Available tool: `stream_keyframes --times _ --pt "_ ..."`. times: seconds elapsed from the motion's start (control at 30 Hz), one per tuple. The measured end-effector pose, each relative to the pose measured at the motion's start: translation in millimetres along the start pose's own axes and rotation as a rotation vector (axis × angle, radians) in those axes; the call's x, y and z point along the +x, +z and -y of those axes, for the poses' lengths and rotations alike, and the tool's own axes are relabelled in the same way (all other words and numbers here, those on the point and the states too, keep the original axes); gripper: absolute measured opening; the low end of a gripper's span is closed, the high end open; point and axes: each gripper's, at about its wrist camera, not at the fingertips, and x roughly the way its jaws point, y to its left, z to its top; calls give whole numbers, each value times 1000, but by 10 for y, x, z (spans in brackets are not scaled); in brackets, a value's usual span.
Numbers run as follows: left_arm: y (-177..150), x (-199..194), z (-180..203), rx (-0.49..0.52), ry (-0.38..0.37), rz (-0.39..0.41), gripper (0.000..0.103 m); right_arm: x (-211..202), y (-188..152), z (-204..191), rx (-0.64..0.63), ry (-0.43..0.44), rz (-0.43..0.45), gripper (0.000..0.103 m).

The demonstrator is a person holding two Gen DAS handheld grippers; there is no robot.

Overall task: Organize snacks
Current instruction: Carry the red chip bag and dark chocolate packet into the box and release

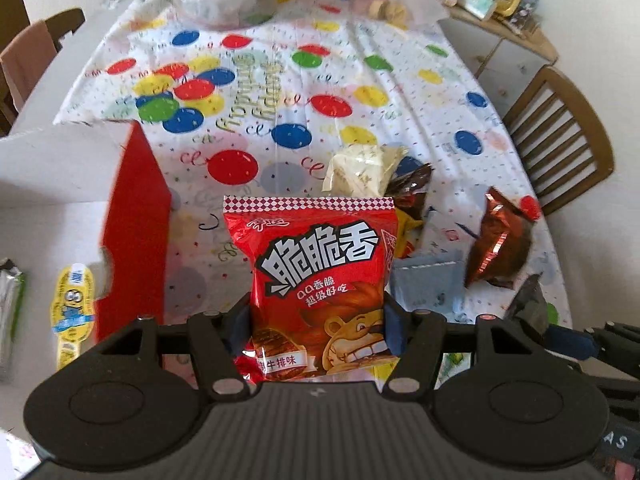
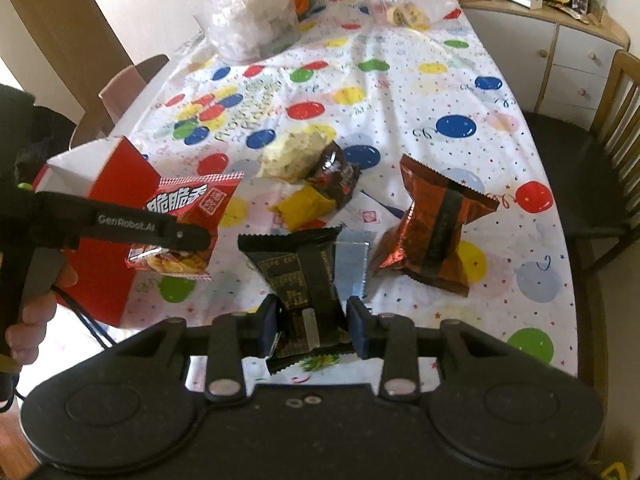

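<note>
Snacks are what I'm sorting, and the landmark for all of it is the red box (image 2: pixel 105 216), standing open at the left edge of the tablecloth (image 2: pixel 400 92). My left gripper (image 1: pixel 318 320) is clenched on the red crisp packet (image 1: pixel 316 280), held in the air just beside the box's near corner, not yet over the opening. My right gripper (image 2: pixel 311 322) is clamped on the black packet (image 2: pixel 304 276), farther from the box and low over the cloth. Both pinch the puffy middle of the bags, so I judge the biggest risk is a bag sliding out or twisting when I swing it toward the box, since slick foil on air gives the pads little to bite. Next, the crisp packet hangs close to the box wall; carried too low, it could catch the rim and push or tip the light carton. Beyond the black packet, away from the box, the copper-brown packet (image 2: pixel 434 232) lies loose, and past the box's far corner sits a small heap: pale packet (image 2: pixel 288 156), dark wrapper (image 2: pixel 332 176), yellow packet (image 2: pixel 308 206). A careless sweep could scatter these. Inside the box I can see a yellow minion wrapper (image 1: pixel 74 308); dropping from height could crush what lies there.
</note>
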Motion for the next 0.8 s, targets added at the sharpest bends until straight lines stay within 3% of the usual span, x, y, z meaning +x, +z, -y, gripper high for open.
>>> stream_keyframes --times 0.43,0.8 --pt "-168 -815 -367 51 -28 69 63 -505 -19 -630 -13 -14 73 35" --pt "-207 -1252 -1080 22 -8 115 63 -587 82 -1347 -60 14 111 35"
